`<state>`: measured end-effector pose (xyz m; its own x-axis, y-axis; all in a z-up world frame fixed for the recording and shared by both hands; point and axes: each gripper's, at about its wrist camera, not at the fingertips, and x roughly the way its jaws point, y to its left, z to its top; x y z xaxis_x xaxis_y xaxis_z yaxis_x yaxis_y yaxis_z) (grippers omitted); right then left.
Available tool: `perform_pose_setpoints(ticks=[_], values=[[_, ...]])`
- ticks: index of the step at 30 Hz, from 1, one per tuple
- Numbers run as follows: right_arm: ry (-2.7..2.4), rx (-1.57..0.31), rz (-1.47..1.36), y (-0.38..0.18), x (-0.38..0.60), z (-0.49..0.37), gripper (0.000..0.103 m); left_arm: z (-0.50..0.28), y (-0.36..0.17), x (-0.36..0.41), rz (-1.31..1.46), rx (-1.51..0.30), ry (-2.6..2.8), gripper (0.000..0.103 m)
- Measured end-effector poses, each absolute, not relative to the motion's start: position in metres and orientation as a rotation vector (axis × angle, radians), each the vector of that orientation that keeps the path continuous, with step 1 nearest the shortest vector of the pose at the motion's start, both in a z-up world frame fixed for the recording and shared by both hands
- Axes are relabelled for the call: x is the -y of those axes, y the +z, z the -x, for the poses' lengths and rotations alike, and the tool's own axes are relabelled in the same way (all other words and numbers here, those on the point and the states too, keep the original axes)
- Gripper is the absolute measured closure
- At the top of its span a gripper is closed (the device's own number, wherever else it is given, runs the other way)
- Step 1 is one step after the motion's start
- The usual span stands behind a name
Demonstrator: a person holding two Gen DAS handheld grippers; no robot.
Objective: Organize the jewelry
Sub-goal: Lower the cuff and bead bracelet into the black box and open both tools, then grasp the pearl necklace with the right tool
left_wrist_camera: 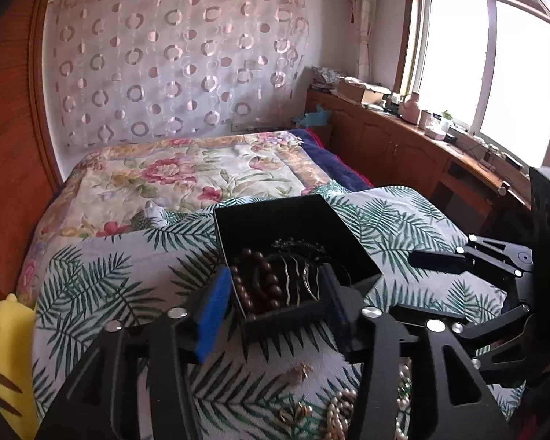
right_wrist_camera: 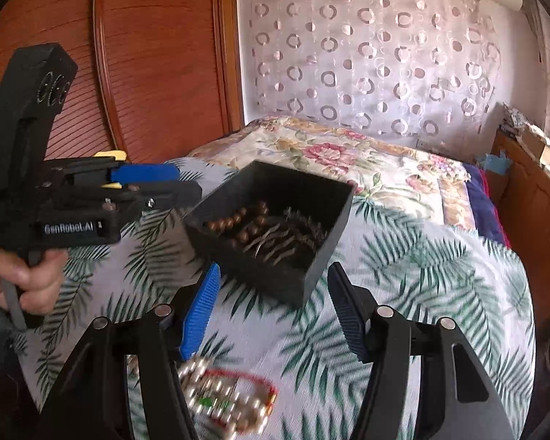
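A bedroom. A reddish wooden wardrobe fills one wall, and a sheer curtain patterned with rings hangs behind the bed. A bright window sits above a long wooden cabinet cluttered with small items. The bed carries a floral quilt at its far end and a palm-leaf bedspread at its near end.

On the palm-leaf spread rests an open black box, holding a brown bead bracelet and thin metal bangles. Near the bed's close edge lie loose pearl strands and a beaded piece with a red cord.

The left gripper is partly open, empty, its fingers either side of the box's near corner. The right gripper is spread wide, holding nothing, just short of the box. A hand grips the left tool's handle.
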<state>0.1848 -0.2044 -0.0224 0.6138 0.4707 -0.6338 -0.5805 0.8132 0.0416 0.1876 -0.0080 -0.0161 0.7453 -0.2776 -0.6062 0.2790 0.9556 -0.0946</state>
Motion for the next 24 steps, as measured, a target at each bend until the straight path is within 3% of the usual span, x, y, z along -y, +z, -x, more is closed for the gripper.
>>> perform_pose_setpoints(ticks=[5,10,13,24], values=[[0.617,-0.714,0.175,-0.035,0.216,-0.158,0.045,-0.168,-0.017,0.002,0.02,-0.653,-0.317,0.048],[0.628,-0.762,0.183,-0.051,0.226,-0.135,0.06,-0.145,-0.022,-0.009,0.035,-0.646,-0.312,0.042],[0.632,-0.798,0.205,-0.062,0.226,-0.123,0.067,-0.132,-0.027,-0.011,0.019,-0.646,-0.301,0.032],[0.625,-0.859,0.217,-0.081,0.222,-0.105,0.069,-0.094,-0.058,-0.013,0.0,-0.679,-0.278,0.021]])
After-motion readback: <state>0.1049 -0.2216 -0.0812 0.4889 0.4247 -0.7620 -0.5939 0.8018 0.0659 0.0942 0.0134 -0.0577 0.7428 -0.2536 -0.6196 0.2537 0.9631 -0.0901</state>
